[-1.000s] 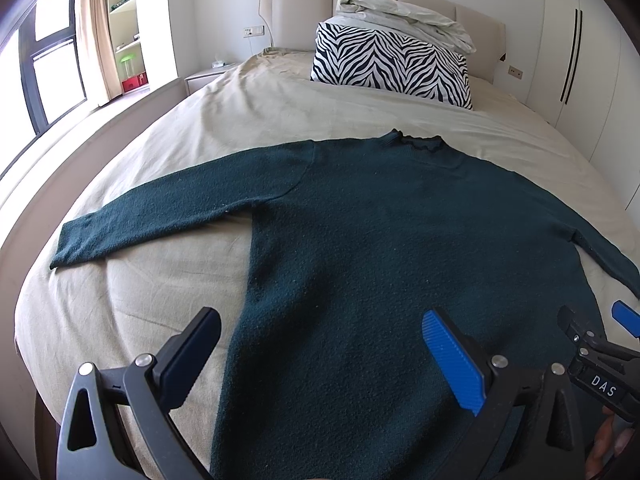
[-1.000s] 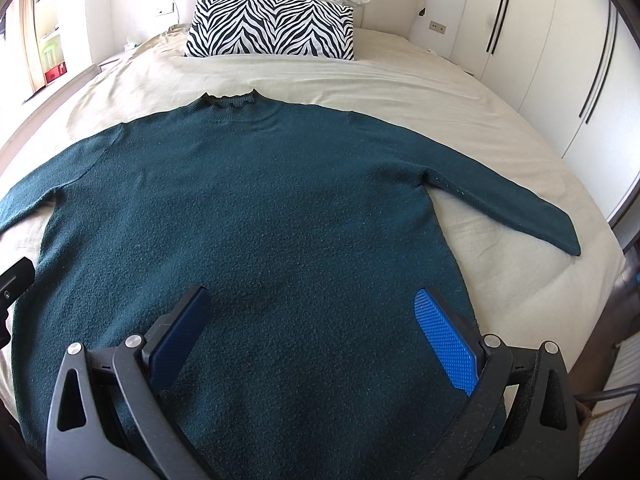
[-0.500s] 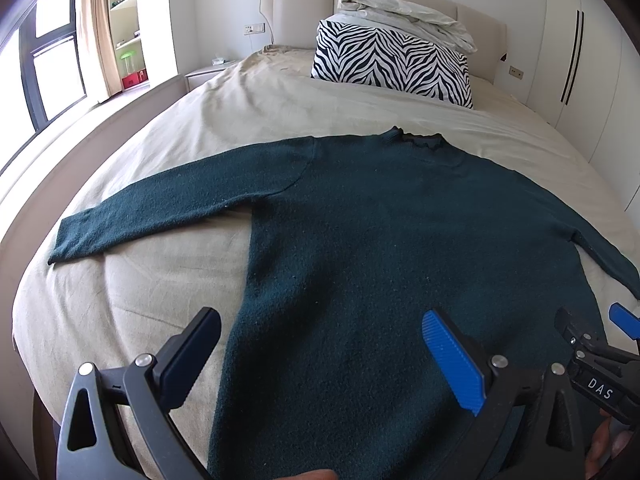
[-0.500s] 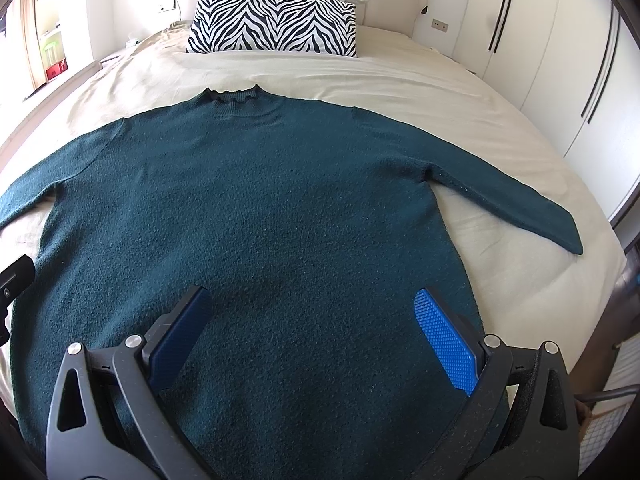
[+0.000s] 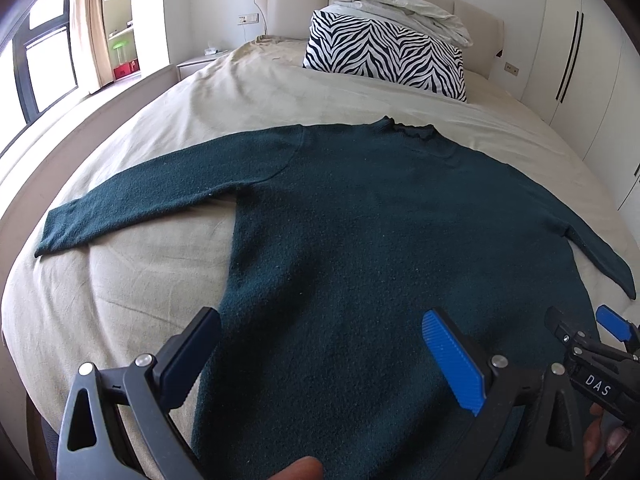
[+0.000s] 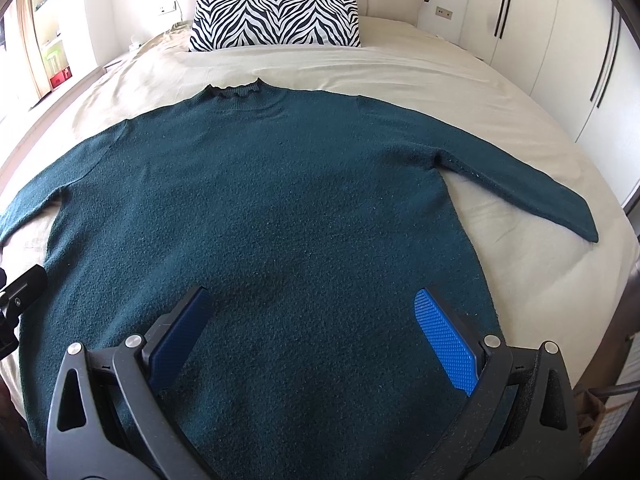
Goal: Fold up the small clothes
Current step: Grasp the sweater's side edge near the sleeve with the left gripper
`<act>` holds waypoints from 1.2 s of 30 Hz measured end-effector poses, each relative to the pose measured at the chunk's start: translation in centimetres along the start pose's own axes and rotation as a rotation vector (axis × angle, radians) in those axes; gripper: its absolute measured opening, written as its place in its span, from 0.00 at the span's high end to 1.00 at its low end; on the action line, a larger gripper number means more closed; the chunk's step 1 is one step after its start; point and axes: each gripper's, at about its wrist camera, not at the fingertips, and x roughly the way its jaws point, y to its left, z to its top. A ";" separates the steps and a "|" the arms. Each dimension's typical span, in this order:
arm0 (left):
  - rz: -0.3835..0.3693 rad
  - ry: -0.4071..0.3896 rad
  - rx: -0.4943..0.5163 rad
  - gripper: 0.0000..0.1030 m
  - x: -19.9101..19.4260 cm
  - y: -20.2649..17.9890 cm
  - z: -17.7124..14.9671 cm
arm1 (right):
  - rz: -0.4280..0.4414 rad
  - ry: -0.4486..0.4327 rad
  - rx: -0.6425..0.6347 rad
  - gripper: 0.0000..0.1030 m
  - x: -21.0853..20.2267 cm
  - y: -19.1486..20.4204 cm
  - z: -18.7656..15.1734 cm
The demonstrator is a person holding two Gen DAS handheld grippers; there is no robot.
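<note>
Both hand-held grippers hung wide open over the near hem, holding nothing: the left hand-held gripper [image 5: 320, 354] above the sweater's left edge, the right hand-held gripper [image 6: 310, 330] above its right half. The sweater [image 6: 280, 208] lay flat and face-up on the bed [image 5: 120, 300], collar far, sleeves spread to either side. A good first fold, by my judgement, meant pinching a sleeve cuff or a hem corner through both knit layers and carrying it across the body without dragging the rest. The left sleeve [image 5: 152, 196] reached close to the bed's left edge. A zebra pillow [image 6: 276, 18] and bundled bedding [image 5: 400, 2] sat far off by the headboard, well apart from the sweater and in nobody's way.
</note>
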 end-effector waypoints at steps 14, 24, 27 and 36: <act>-0.357 -0.022 -0.174 0.00 2.1 -0.8 3.3 | 0.271 -0.143 0.788 0.18 2.8 -29.9 0.3; -0.337 0.052 -0.196 0.00 4.6 -3.9 6.6 | 0.283 -0.177 1.197 0.37 9.7 -48.3 -2.8; -0.369 0.084 -0.197 0.00 6.0 -4.4 6.9 | 0.259 -0.200 1.212 0.37 11.5 -50.8 -1.7; -0.531 0.154 -0.270 0.32 8.8 -4.8 7.1 | 0.110 -0.164 0.994 0.92 15.4 -53.9 5.8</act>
